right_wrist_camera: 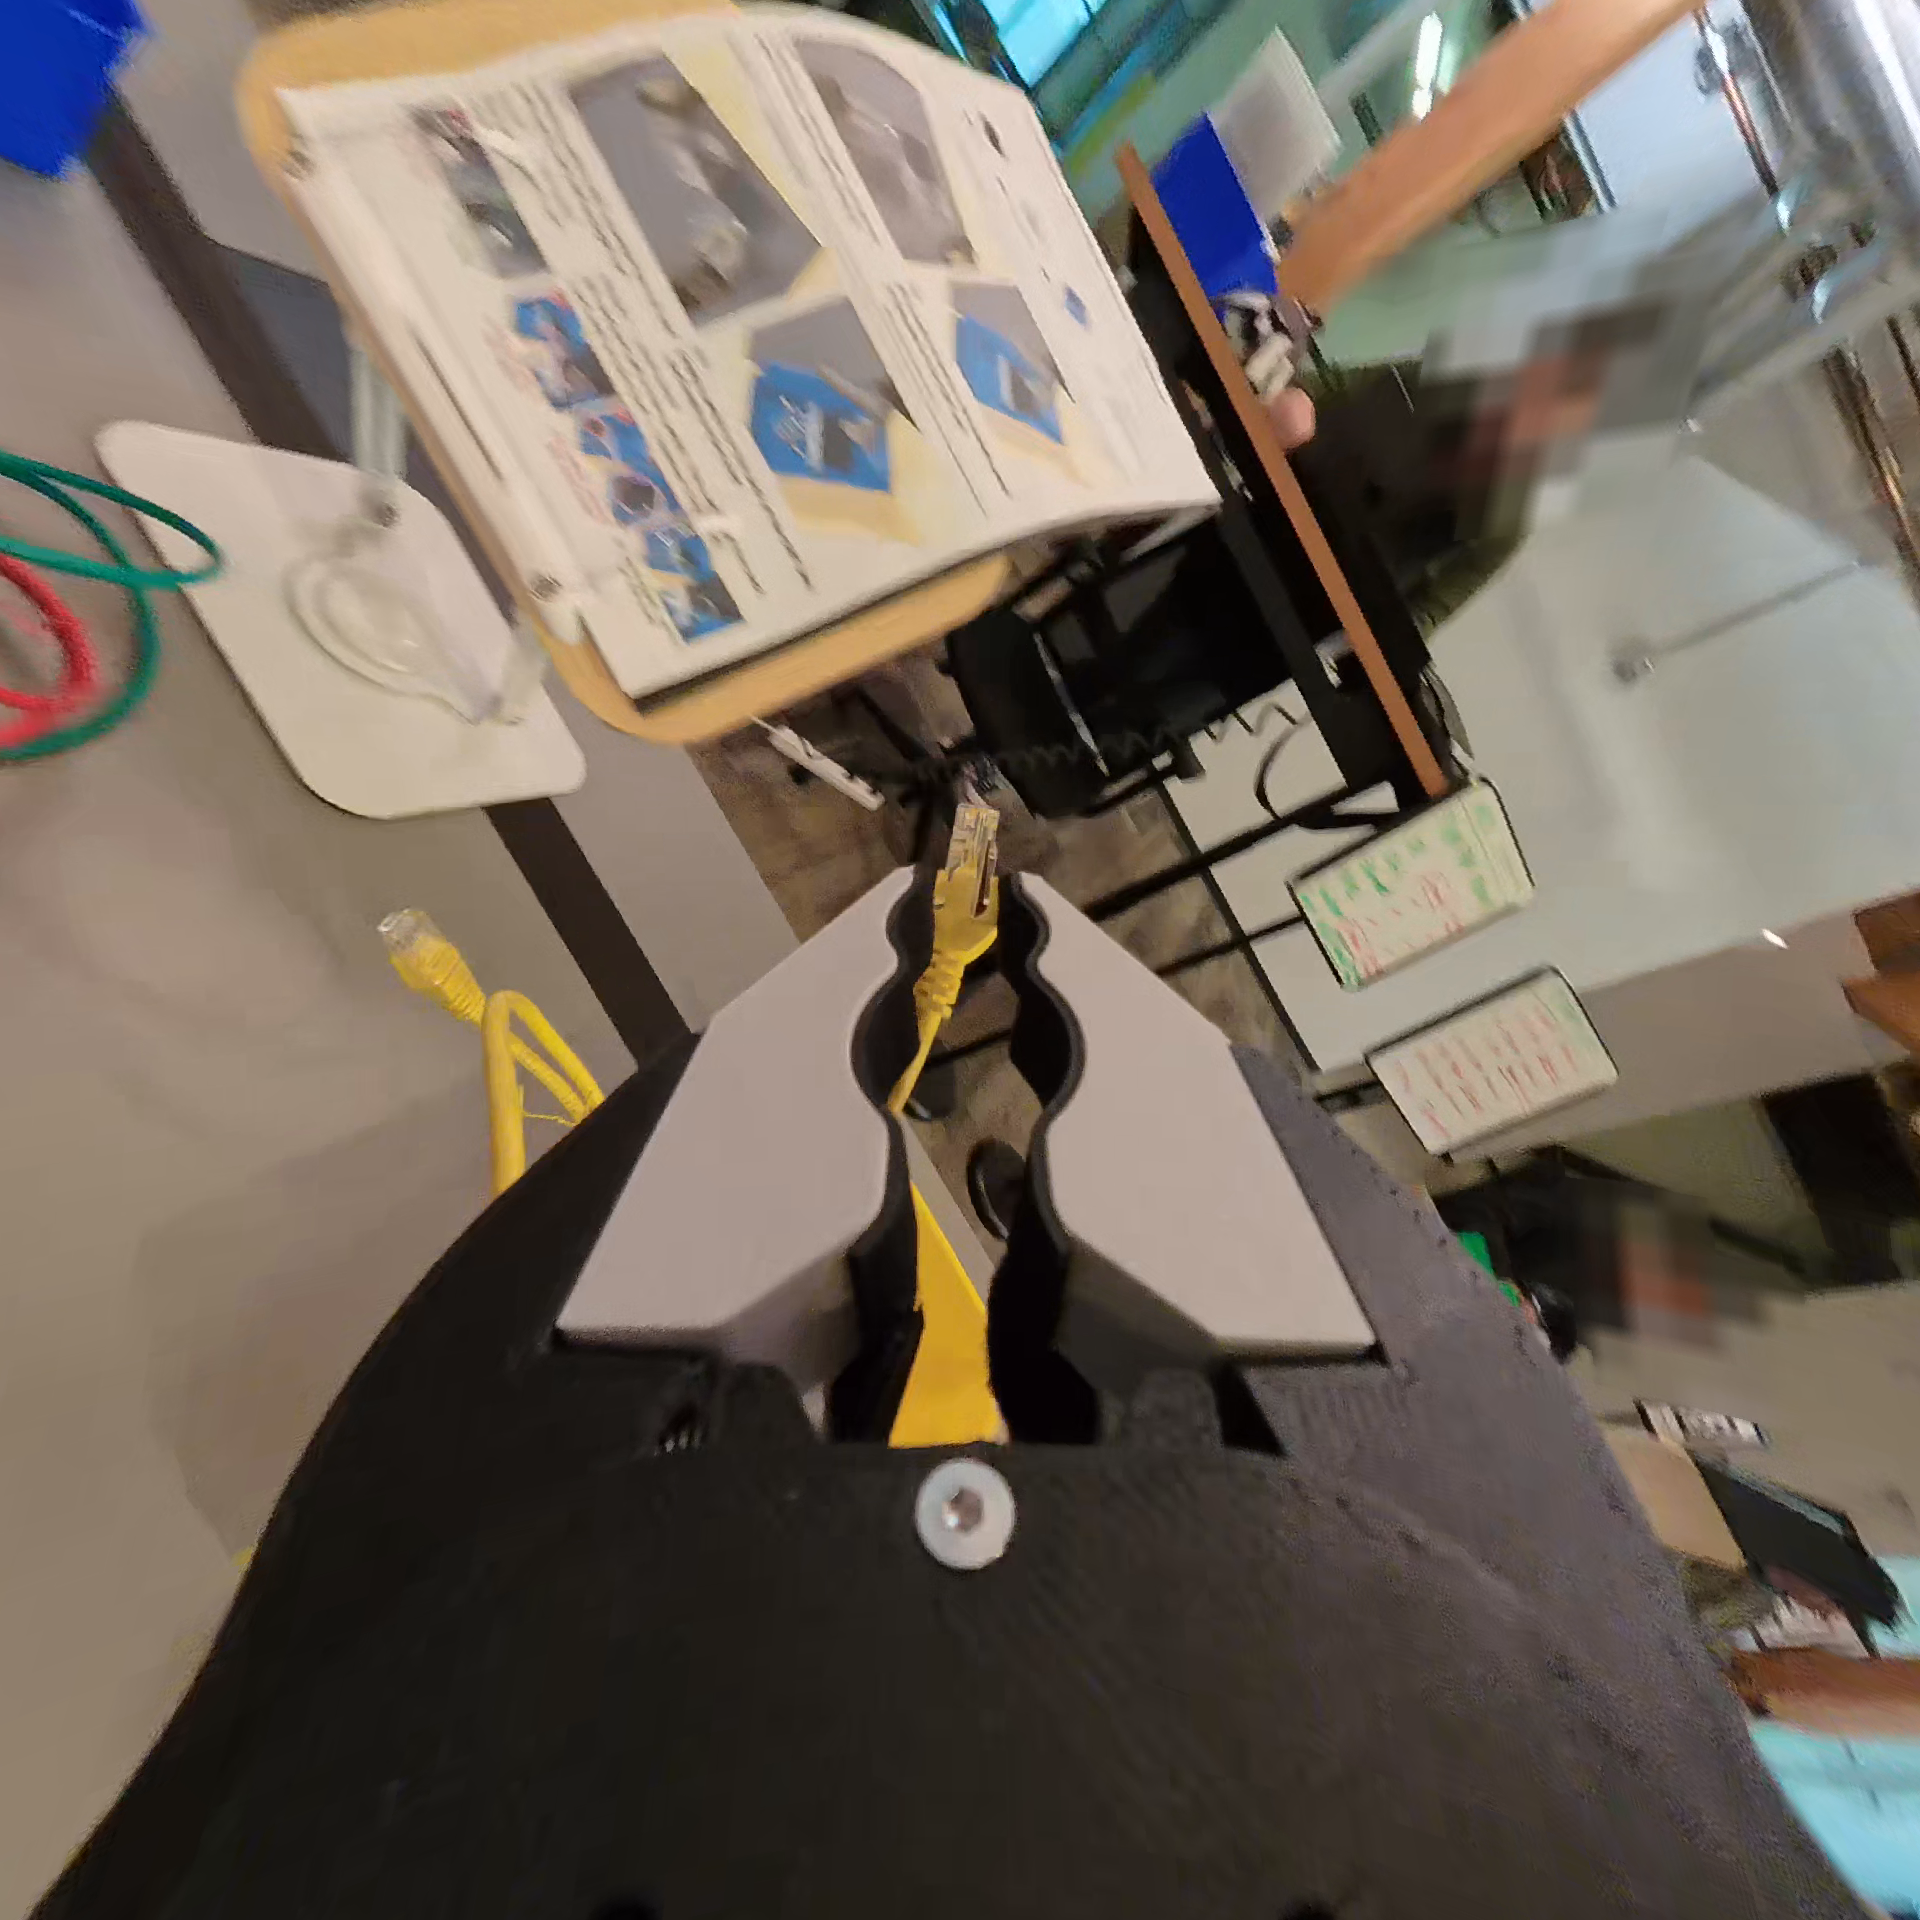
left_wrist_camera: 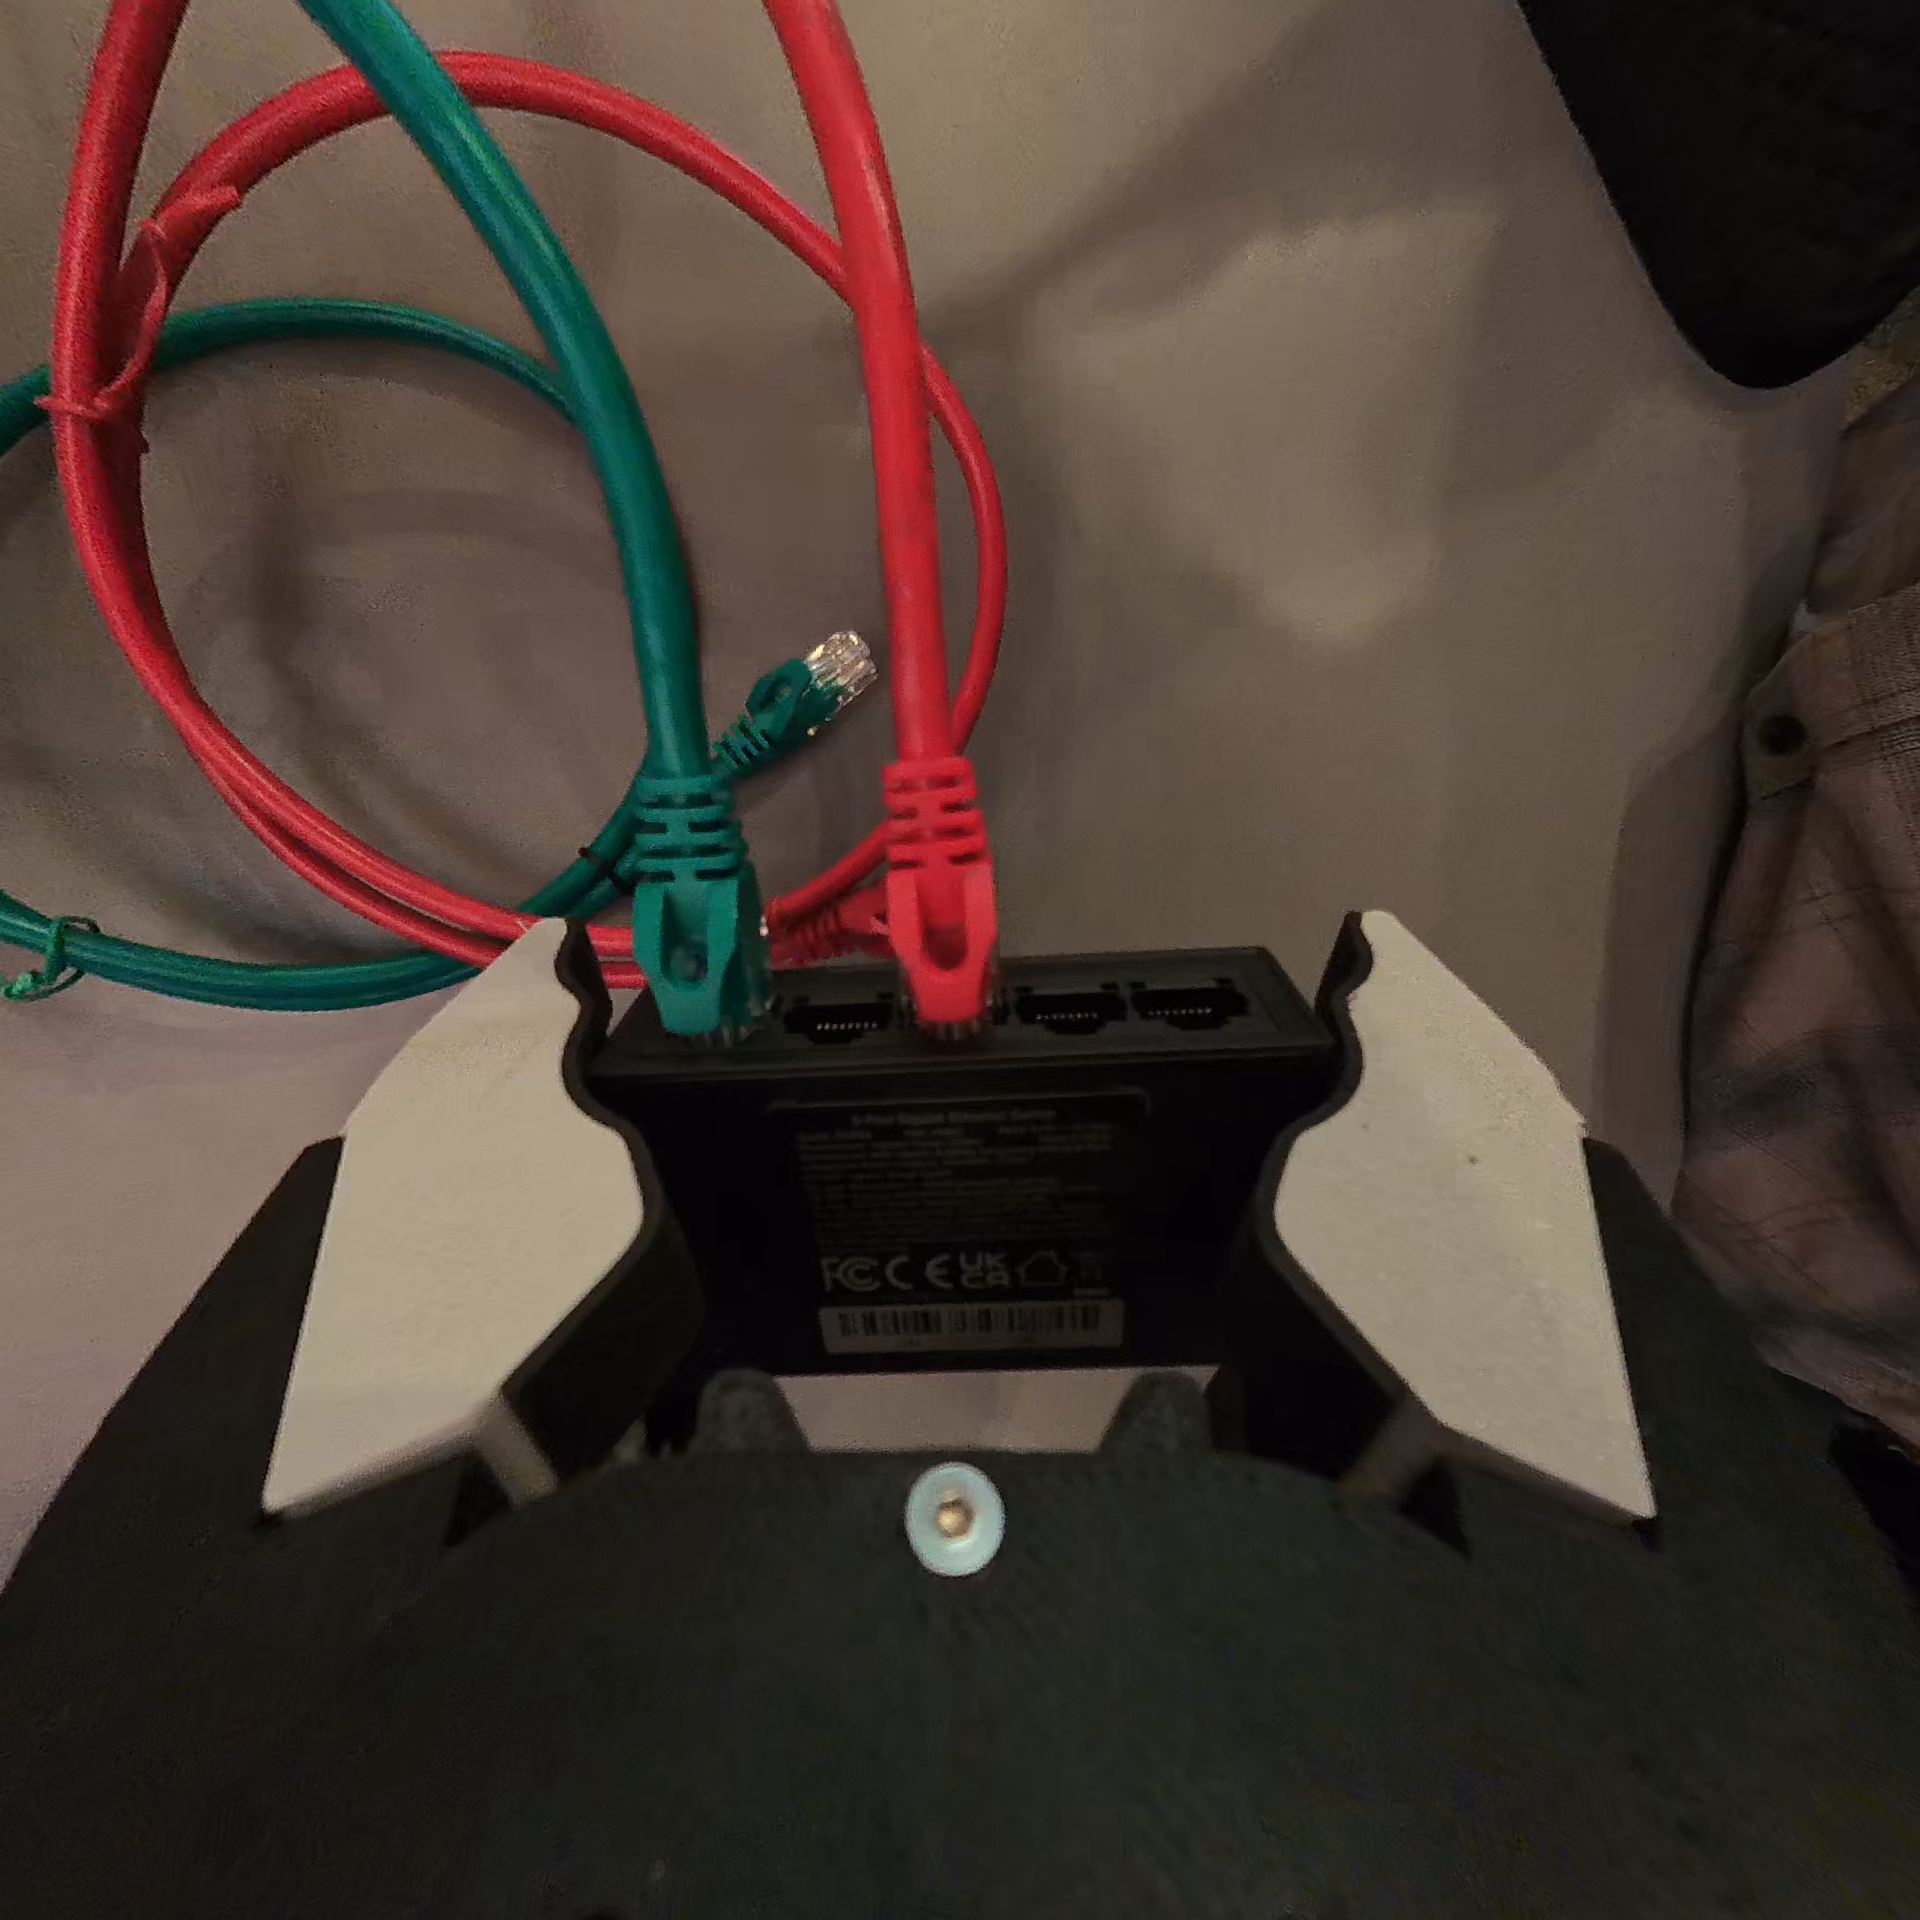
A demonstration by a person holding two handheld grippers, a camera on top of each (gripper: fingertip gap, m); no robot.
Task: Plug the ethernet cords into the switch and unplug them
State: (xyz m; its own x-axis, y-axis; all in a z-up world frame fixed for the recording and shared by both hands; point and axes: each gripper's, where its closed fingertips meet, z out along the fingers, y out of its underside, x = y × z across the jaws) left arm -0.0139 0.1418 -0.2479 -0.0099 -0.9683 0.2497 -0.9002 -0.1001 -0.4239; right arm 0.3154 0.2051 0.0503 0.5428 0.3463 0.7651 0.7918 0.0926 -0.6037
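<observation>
Left claw (left_wrist_camera: 956, 997): I see it clamped on the black ethernet switch (left_wrist_camera: 956, 1174), white fingers (left_wrist_camera: 468, 1195) pressing both short sides, centre of frame.
Switch: label side faces my camera, port row along its far edge; held above the grey surface (left_wrist_camera: 1299, 520).
Green cord (left_wrist_camera: 623, 436): its plug (left_wrist_camera: 701, 935) sits in the leftmost port; cable runs up toward upper left of frame.
Green loose end (left_wrist_camera: 805, 701): clear-tipped plug lying free just behind the plugged ones, not in any port.
Red cord (left_wrist_camera: 894, 436): its plug (left_wrist_camera: 940, 914) sits in the third port from the left; cable rises to top centre, rest loops at left.
Open ports: second, fourth and fifth (left_wrist_camera: 1190, 1006) show empty.
Right claw (right_wrist_camera: 966, 909): I see it closed on the yellow cord (right_wrist_camera: 935, 997) just behind the plug (right_wrist_camera: 971, 842), which sticks out past the tips, pointing up-frame.
Yellow cord far end (right_wrist_camera: 421, 951): second plug lies on the surface (right_wrist_camera: 208, 1039) at left centre.
Backdrop, right view: printed sheets on a wooden board (right_wrist_camera: 727, 343) upper centre; white pad (right_wrist_camera: 343, 623) at left; view blurred.
</observation>
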